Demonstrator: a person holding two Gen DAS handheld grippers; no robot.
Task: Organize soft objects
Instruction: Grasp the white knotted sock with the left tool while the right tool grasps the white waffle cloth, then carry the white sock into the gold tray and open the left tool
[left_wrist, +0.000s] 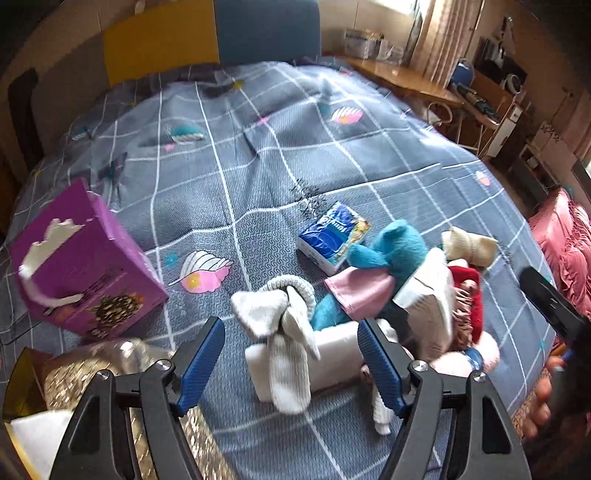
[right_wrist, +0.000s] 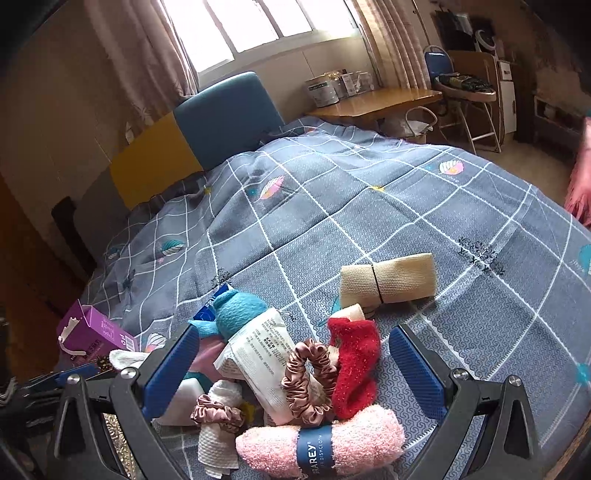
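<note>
Left wrist view: left claw (left_wrist: 291, 365) gapes wide, empty, above the bed (left_wrist: 258, 166). White sock bundle (left_wrist: 284, 343) lies directly ahead between its fingers, long axis running away from the claw. Right claw (right_wrist: 295, 373), also spread and empty, sits farther off.

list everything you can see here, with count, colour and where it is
bed cover: 1, grey-blue check, under everything
purple box: 1, purple, torn open, left of the pile
tissue pack: 1, blue, behind the pile
plush toy: 1, teal, in the pile
white packet: 1, white, printed, mid pile
scrunchies: 2, dusty pink, front of pile
red sock: 1, red, right of pile
dishcloth: 1, pink, banded, nearest
beige roll: 1, beige, apart behind
white socks: pair, white, left of pile
left gripper: open, above the socks
right gripper: open, above the pile
</note>
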